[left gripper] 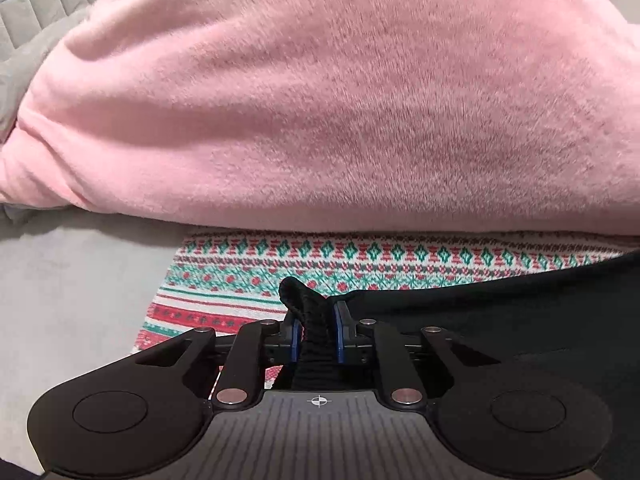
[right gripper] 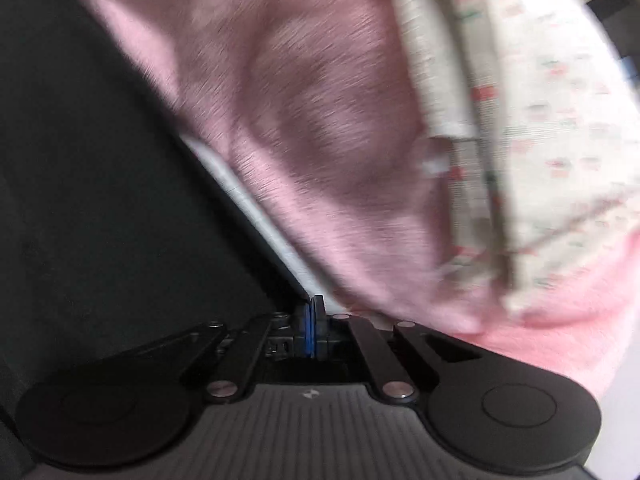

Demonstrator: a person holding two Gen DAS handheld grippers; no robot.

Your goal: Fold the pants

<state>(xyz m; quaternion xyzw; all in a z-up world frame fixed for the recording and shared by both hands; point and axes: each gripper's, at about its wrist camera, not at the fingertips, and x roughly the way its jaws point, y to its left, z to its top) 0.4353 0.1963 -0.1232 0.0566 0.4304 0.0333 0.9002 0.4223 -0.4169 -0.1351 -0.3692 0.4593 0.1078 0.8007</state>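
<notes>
Your left gripper [left gripper: 314,334] is clenched on a bunched edge of the black pants [left gripper: 500,312], lifting it for folding over the patterned cloth [left gripper: 248,276]. Your right gripper [right gripper: 312,330] is pressed closed; whether it pinches pants fabric is unclear.

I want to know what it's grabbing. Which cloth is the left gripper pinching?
The black cloth, bunched between the left gripper; the pink and patterned cloths lie beyond, untouched.
</notes>
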